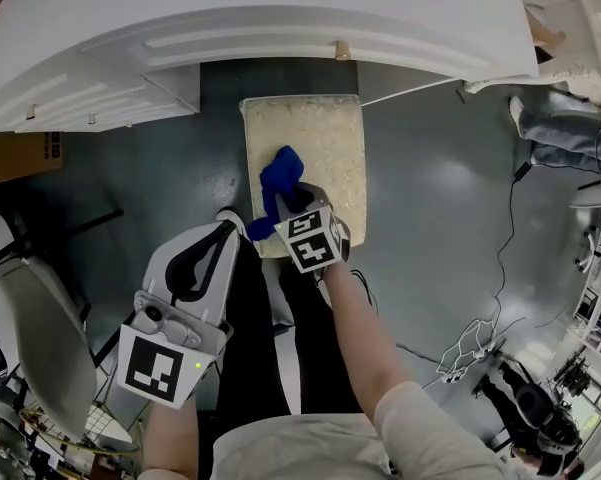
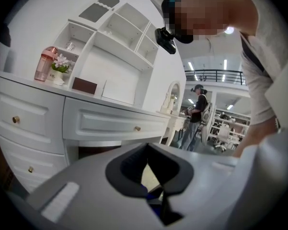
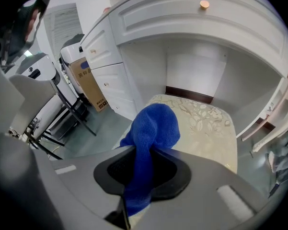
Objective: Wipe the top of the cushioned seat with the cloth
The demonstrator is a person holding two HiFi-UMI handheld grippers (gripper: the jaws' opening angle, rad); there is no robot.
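Presently, right gripper [image 3: 144, 176]: jaws clamped on a blue, nubbly microfibre cloth [image 3: 151, 128], which bunches up ahead of the pads with a short tail hanging behind them. The cloth sits over the near left part of the cream, floral-patterned rectangular cushioned seat [image 1: 325, 133]; whether it presses on the fabric cannot be told. The seat stands on the grey floor, its far end tucked under the white dressing table with brass-knobbed drawers [image 1: 280, 28]. Left gripper [image 1: 195, 268]: held back beside the person's leg, off the seat, jaws drawn nearly together with nothing between them. Judged step: the wipe itself, likely early, as most of the top lies ahead of the cloth. Recommended handling: lower the bunch until it flattens on the upholstery, use light pressure, and sweep overlapping strokes from near edge to far. Hold the clamp firm and let no hard jaw part touch the seat.
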